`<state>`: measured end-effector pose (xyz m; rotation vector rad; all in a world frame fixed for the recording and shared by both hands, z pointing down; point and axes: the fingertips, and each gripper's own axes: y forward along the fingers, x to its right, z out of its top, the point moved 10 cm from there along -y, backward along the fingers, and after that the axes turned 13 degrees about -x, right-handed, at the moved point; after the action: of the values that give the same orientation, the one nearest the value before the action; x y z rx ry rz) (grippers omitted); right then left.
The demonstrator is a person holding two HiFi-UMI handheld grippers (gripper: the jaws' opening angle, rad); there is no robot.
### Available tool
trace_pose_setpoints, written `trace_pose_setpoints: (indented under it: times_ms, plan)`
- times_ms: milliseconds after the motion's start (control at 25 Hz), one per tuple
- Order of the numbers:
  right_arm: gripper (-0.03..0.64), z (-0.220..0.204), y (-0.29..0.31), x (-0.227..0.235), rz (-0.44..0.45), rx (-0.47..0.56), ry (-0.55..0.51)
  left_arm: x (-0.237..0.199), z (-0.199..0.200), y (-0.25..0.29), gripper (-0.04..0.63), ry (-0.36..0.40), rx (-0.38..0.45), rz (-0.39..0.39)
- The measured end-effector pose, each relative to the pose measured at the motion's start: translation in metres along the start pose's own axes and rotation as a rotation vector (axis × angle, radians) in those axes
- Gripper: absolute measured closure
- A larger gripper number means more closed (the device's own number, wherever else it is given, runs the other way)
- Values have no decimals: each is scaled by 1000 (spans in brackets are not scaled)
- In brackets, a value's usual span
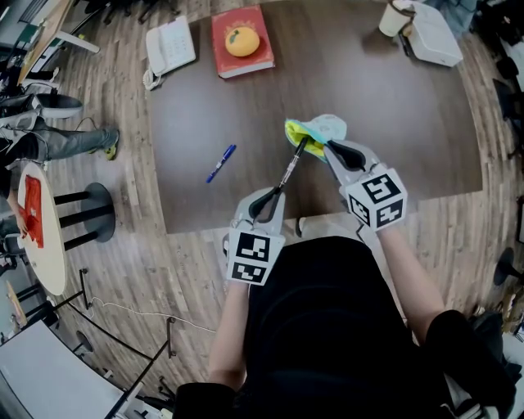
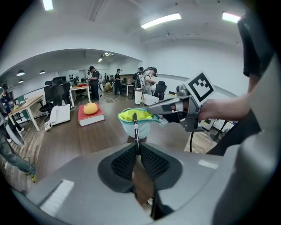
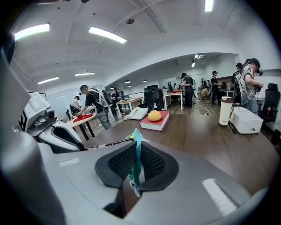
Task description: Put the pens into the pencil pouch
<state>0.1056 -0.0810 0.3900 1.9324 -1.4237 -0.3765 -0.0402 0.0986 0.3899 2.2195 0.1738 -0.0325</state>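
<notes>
A black pen [image 1: 291,169] is clamped in my left gripper [image 1: 275,193], its far end at the open mouth of the pencil pouch [image 1: 315,130]. The pouch is pale teal with a yellow lining. In the left gripper view the pen [image 2: 135,130] points from the gripper [image 2: 138,149] into the pouch [image 2: 135,121]. My right gripper [image 1: 330,150] is shut on the pouch's edge and holds it off the table; in the right gripper view the teal fabric [image 3: 137,149] stands between its pads [image 3: 137,169]. A blue pen [image 1: 221,163] lies on the brown table [image 1: 385,123] to the left.
At the table's far side lie a red book [image 1: 241,42] with an orange on it, a white telephone [image 1: 169,46], a cup [image 1: 395,18] and a white box [image 1: 435,34]. A small round table [image 1: 41,229] stands left on the floor. Other people work in the room behind.
</notes>
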Motion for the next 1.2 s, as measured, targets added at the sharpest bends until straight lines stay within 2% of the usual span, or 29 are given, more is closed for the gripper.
trace_pose_setpoints:
  times_ms: [440, 880, 1200]
  plan:
    - [578, 0, 1, 2, 17, 2, -10, -3, 17, -2, 563, 2, 30, 4]
    - [578, 0, 0, 5, 23, 7, -13, -12, 45, -6, 563, -8, 115, 6]
    - [578, -2, -1, 4, 31, 3, -8, -11, 61, 7, 563, 21, 124, 2]
